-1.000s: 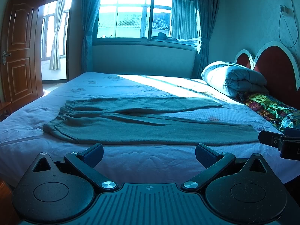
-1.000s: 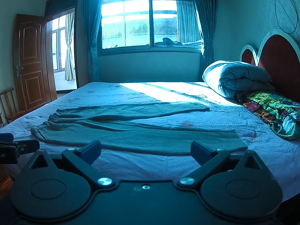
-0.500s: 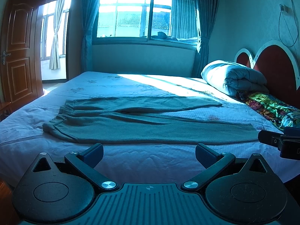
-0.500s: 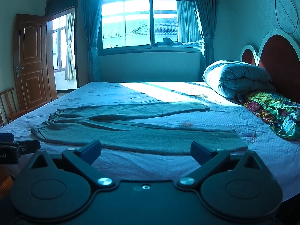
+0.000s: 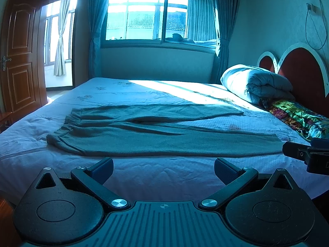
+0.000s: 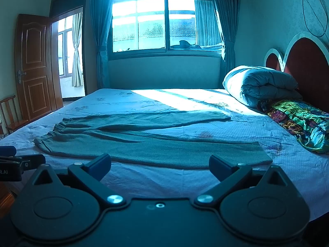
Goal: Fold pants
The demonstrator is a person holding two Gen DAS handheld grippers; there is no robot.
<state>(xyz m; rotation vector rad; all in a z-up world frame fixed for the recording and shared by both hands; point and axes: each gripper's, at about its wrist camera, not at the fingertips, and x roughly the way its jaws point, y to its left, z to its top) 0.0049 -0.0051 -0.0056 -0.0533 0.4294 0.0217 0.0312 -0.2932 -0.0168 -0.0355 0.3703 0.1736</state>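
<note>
I've got the bed filling both views, its pale sheet running back to the window, with a band of sunlight across the far half. The pants lie spread flat across the near half, waistband toward the door side, both legs stretching toward the headboard and splayed slightly apart. At the headboard end sit a rolled quilt and, just beside it, a colourful pillow (pattern too busy to read). My left gripper hangs off the bed's near edge, fingers spread wide, grasping nothing. My right gripper hovers the same way, released and clear of the cloth.
</note>
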